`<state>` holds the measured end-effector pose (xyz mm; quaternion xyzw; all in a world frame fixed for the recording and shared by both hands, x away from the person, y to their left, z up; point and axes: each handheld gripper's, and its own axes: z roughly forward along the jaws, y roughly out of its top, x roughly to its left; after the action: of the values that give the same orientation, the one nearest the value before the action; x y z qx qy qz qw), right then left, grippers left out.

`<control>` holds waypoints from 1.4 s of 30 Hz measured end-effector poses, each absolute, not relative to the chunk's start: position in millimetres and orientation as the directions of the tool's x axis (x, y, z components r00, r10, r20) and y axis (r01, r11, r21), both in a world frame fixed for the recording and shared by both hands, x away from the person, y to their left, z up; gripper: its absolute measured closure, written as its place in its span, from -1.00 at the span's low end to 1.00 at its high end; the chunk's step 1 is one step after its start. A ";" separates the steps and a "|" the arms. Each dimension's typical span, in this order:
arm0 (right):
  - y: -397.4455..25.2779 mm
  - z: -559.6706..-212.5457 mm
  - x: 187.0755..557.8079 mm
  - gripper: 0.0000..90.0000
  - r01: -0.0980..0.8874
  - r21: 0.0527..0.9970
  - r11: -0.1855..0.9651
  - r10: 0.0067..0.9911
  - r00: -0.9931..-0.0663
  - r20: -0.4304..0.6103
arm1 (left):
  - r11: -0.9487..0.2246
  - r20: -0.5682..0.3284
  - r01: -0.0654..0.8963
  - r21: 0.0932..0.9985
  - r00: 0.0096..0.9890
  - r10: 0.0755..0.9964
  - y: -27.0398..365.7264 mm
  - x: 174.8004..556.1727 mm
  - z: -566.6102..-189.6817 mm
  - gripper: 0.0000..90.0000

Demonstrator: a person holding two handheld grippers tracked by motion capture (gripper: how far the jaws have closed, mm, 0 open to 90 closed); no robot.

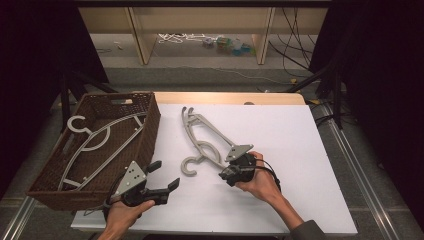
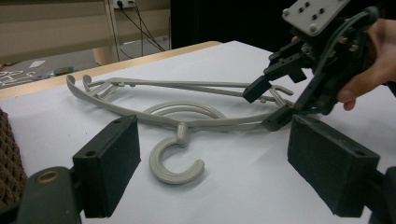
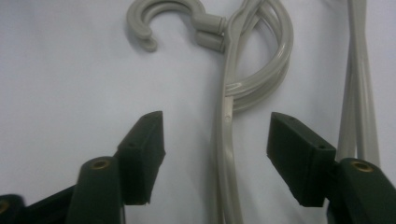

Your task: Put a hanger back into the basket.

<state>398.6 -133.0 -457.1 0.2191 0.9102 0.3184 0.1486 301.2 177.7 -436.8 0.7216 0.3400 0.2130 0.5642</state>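
Note:
Grey plastic hangers [image 1: 202,132] lie stacked on the white table, their hooks [image 1: 189,167] curling toward the near side. My right gripper [image 1: 227,165] is open at the stack's near end. In the right gripper view one hanger arm [image 3: 226,121] runs between its spread jaws [image 3: 217,135], untouched by the pads. My left gripper [image 1: 167,173] is open beside the basket's near right corner. From it the hook [image 2: 175,163] lies just past its jaws [image 2: 212,140], with the right gripper [image 2: 268,105] beyond.
A brown wicker basket [image 1: 152,120] stands at the table's left with another grey hanger [image 1: 100,137] lying in it. Bare white table surface [image 1: 290,150] extends to the right. Beyond the far edge are wooden shelf legs [image 1: 140,40] and cables [image 1: 295,45] on the floor.

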 end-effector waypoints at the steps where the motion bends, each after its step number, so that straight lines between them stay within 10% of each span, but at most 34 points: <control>1: -131.4 -458.5 400.9 -0.06 0.319 0.635 0.703 0.499 -0.858 -0.121 | -0.129 -0.078 0.250 0.960 0.678 0.731 177.8 301.4 -436.7 -0.62; 21: -121.7 -474.3 423.8 0.72 0.366 0.570 0.736 0.486 -0.871 -0.069 | -0.126 -0.080 0.252 0.959 0.675 0.734 179.2 301.8 -436.9 -0.61; 42: -117.8 -466.5 419.0 0.81 0.378 0.552 0.743 0.504 -0.859 -0.091 | -0.131 -0.079 0.255 0.958 0.675 0.734 179.6 301.9 -437.0 -0.60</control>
<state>419.0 -117.8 -466.5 0.2383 0.9262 0.2675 0.1177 301.9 179.6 -437.0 0.7214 0.3426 0.2126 0.5630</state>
